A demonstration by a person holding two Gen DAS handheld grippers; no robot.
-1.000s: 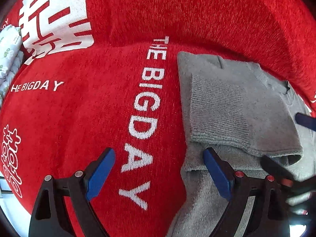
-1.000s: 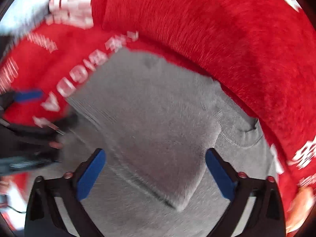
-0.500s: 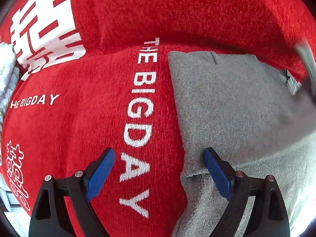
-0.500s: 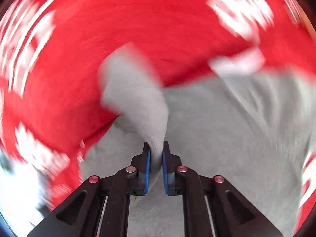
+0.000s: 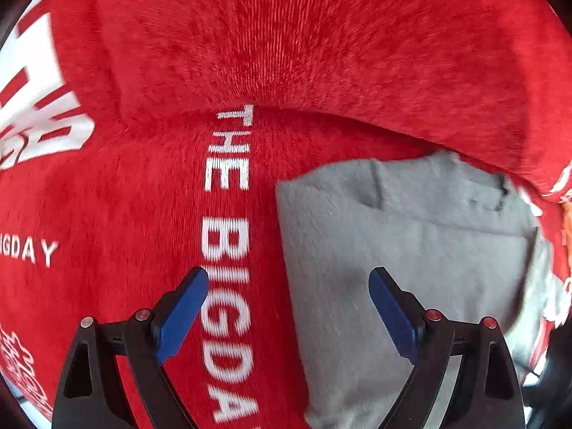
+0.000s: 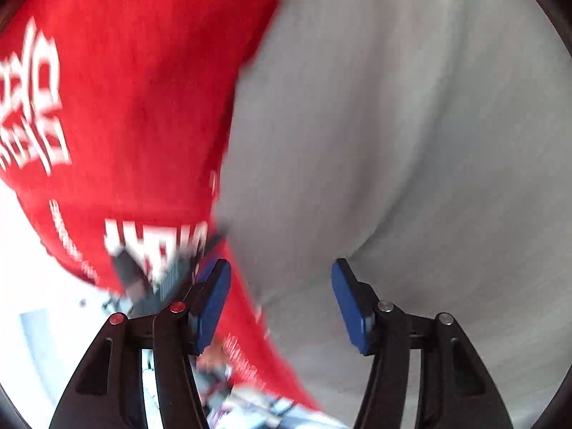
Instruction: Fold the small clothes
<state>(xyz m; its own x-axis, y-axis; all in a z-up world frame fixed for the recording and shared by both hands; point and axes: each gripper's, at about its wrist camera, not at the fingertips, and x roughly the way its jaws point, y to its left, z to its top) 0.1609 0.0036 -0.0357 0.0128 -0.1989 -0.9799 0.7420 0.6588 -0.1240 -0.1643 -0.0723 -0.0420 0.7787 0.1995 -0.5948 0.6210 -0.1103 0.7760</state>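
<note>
A small grey knit garment (image 5: 404,250) lies folded on a red plush cloth (image 5: 143,196) with white lettering. My left gripper (image 5: 287,304) is open and empty, low over the garment's left edge, its right finger over the grey fabric. In the blurred right wrist view the grey garment (image 6: 393,125) fills the right side. My right gripper (image 6: 280,300) is open and empty just above the garment's edge.
The red cloth rises into a thick fold or cushion (image 5: 321,53) behind the garment. In the right wrist view the red cloth's edge (image 6: 118,236) ends at the lower left, with a bright blurred area beyond it.
My right gripper was shut on a grey flap of the garment half a second ago; it has let go and opened. The left gripper has moved forward and stayed open.
</note>
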